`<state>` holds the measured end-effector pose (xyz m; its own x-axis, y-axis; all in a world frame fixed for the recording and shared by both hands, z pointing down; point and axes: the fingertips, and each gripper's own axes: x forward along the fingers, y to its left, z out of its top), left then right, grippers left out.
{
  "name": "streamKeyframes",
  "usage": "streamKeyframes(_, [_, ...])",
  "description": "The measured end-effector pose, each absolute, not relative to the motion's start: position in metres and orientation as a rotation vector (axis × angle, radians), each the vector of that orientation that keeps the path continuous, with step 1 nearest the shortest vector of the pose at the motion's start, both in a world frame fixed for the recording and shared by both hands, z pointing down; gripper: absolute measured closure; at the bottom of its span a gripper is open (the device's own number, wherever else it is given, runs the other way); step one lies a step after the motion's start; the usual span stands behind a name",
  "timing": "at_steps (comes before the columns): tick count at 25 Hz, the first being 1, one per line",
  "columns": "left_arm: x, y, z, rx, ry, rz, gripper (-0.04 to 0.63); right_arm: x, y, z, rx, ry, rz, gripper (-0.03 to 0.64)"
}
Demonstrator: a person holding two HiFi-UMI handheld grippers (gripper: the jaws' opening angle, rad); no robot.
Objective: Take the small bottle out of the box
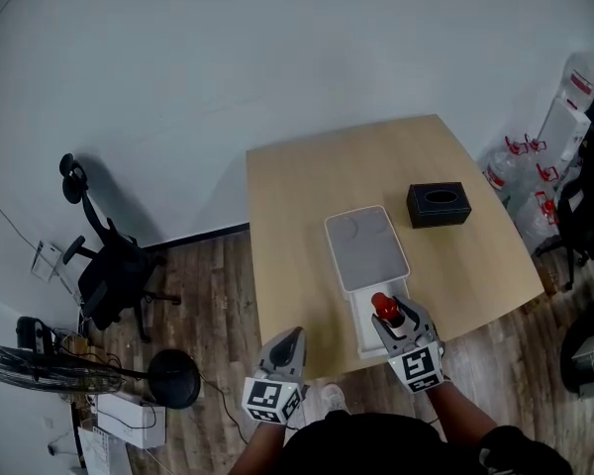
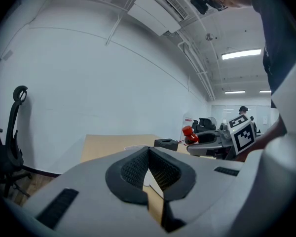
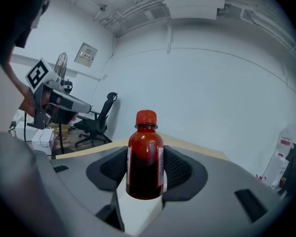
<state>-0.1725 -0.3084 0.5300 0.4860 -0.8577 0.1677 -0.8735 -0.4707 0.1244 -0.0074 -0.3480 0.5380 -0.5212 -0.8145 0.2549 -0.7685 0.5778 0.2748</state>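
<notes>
A small dark-red bottle [image 3: 145, 157] with a red cap [image 1: 384, 307] stands upright between the pads of my right gripper [image 3: 145, 171], which is shut on it. The gripper [image 1: 401, 327] holds it just above the open white box [image 1: 359, 332] at the table's front edge. The box's grey-lined lid [image 1: 366, 247] lies flat behind it. My left gripper [image 1: 282, 356] hangs off the table's front-left edge, its pads [image 2: 138, 168] pressed together with nothing in them. From the left gripper view the bottle [image 2: 190, 134] shows at the right, in the right gripper [image 2: 222, 141].
A black tissue box [image 1: 439, 204] sits on the wooden table [image 1: 297, 206] to the right of the lid. An office chair [image 1: 109, 265] and a floor fan [image 1: 173, 376] stand at the left, more chairs and bottle racks at the right [image 1: 574, 166].
</notes>
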Motion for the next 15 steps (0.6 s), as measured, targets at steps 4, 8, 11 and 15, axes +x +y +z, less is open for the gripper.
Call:
streamKeyframes(4, [-0.170,-0.304,0.527,2.545,-1.495,0.114,0.586,-0.001,-0.337,0.505,1.421,-2.569,-0.190,0.385])
streamKeyframes(8, [-0.168,-0.302,0.525,2.550,-1.496,0.108,0.586,0.008,-0.325,0.483,1.534,-2.666,-0.112,0.383])
streamKeyframes(11, [-0.163,-0.300,0.523,2.558,-1.488,0.105,0.586,0.015,-0.319,0.470,1.592,-2.709,-0.071,0.383])
streamKeyframes(15, [-0.157,-0.297,0.520,2.570,-1.478,0.103,0.586,0.022,-0.315,0.465,1.608,-2.711,-0.105,0.385])
